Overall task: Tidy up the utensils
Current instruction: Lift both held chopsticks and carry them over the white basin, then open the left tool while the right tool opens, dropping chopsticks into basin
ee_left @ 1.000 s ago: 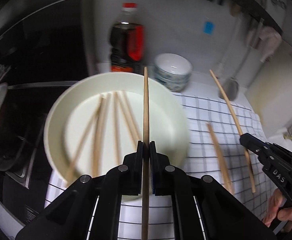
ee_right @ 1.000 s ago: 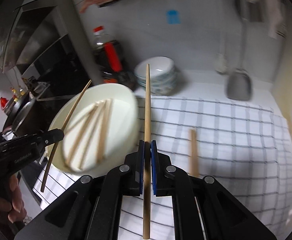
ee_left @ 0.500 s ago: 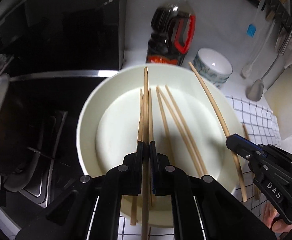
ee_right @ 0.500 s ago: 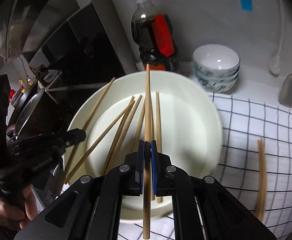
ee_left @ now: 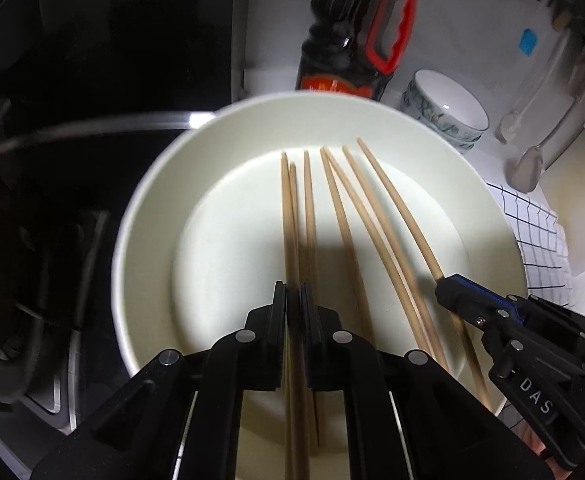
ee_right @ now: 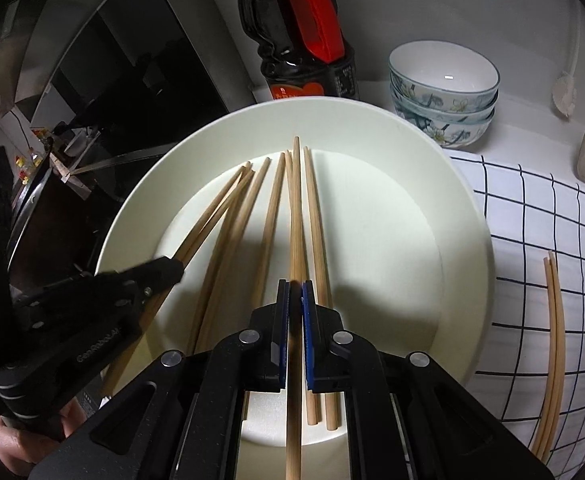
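Observation:
A cream plate (ee_left: pixel 164 208) (ee_right: pixel 464 240) holds several wooden chopsticks (ee_left: pixel 344 216) (ee_right: pixel 272 208). My left gripper (ee_left: pixel 291 300) is shut on a chopstick (ee_left: pixel 286 208) and holds it low over the plate, pointing at the far rim. It also shows in the right wrist view (ee_right: pixel 172 270). My right gripper (ee_right: pixel 294 300) is shut on another chopstick (ee_right: pixel 295 200) over the plate's middle. It also shows in the left wrist view (ee_left: pixel 448 292). Two more chopsticks (ee_right: pixel 552 352) lie on the checked cloth (ee_right: pixel 540 208) to the right.
A dark sauce bottle (ee_left: pixel 352 36) (ee_right: pixel 300 36) stands behind the plate. Stacked patterned bowls (ee_right: pixel 444 88) (ee_left: pixel 444 108) sit to its right. A black stove top (ee_left: pixel 72 160) lies left of the plate. Spatulas (ee_left: pixel 528 164) hang on the right wall.
Both grippers have moved forward and lower over the plate, each still holding its chopstick. The plate now fills both views.

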Motion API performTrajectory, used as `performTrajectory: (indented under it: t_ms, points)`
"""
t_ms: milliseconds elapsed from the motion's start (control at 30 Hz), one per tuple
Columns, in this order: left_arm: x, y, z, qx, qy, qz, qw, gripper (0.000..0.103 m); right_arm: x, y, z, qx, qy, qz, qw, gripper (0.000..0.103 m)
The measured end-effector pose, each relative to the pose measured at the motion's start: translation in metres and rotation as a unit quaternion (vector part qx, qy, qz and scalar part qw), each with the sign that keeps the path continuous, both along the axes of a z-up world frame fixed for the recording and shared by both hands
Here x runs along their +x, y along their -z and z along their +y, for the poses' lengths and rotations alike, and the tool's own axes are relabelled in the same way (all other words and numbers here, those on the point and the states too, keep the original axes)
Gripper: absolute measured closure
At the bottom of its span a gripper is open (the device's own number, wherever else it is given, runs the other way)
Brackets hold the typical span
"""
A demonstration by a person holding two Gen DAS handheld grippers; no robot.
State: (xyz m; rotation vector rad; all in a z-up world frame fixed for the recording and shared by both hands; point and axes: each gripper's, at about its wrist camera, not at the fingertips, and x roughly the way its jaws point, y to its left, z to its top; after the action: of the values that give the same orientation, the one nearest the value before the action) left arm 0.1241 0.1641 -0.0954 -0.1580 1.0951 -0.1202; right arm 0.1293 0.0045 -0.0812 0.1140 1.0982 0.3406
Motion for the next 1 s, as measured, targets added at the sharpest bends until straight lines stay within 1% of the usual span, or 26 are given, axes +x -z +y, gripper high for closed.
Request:
performTrajectory:
  t_ms: [100,200,300,467,500,533,567,600,633,667,733,867,933,1000]
  points:
    - [0.004,0.010,-0.002,0.000,0.000,0.012,0.9999,0.094,0.004,0.003,0.001,-0.005,0.002,0.002,1.000,0.097]
    - [0.011,0.013,-0.006,0.002,0.001,0.011,0.9999,0.094,0.006,0.006,0.001,-0.007,0.007,0.004,1.000,0.097]
    - [0.017,0.018,-0.008,-0.001,0.001,0.019,0.9998,0.094,0.008,0.009,0.001,-0.010,0.009,0.007,1.000,0.097]
    - [0.015,0.020,-0.006,-0.004,-0.002,0.027,0.9996,0.094,0.007,0.010,-0.002,-0.014,0.013,0.009,1.000,0.096]
    - [0.015,0.017,-0.005,-0.003,-0.008,0.030,0.9995,0.089,0.007,0.009,-0.004,-0.013,0.015,0.007,1.000,0.088]
    - [0.014,0.012,-0.002,-0.002,-0.012,0.026,0.9996,0.083,0.004,0.006,-0.006,-0.012,0.019,0.002,1.000,0.084]
    - [0.013,0.008,0.000,-0.001,-0.015,0.020,0.9997,0.065,0.003,0.004,-0.007,-0.012,0.021,-0.005,1.000,0.081]
    - [0.011,0.000,0.004,0.006,-0.023,0.006,0.9997,0.040,0.001,0.000,-0.009,-0.015,0.022,-0.011,1.000,0.081]
    - [0.009,-0.006,0.006,0.011,-0.029,-0.006,0.9995,0.031,-0.001,-0.004,-0.010,-0.020,0.022,-0.019,0.999,0.081]
    - [0.004,-0.016,0.011,0.016,-0.036,-0.025,0.9989,0.026,-0.003,-0.006,-0.011,-0.022,0.022,-0.023,0.999,0.081]
    - [-0.001,-0.030,0.018,0.020,-0.041,-0.042,0.9981,0.026,-0.007,-0.013,-0.013,-0.024,0.022,-0.033,0.999,0.081]
    - [-0.011,-0.044,0.031,0.023,-0.055,-0.055,0.9967,0.020,-0.015,-0.021,-0.016,-0.019,0.026,-0.043,0.999,0.080]
    - [-0.016,-0.047,0.034,0.030,-0.060,-0.057,0.9961,0.019,-0.020,-0.025,-0.018,-0.019,0.028,-0.046,0.998,0.077]
    - [-0.023,-0.050,0.035,0.038,-0.067,-0.059,0.9953,0.016,-0.025,-0.030,-0.021,-0.020,0.030,-0.051,0.998,0.071]
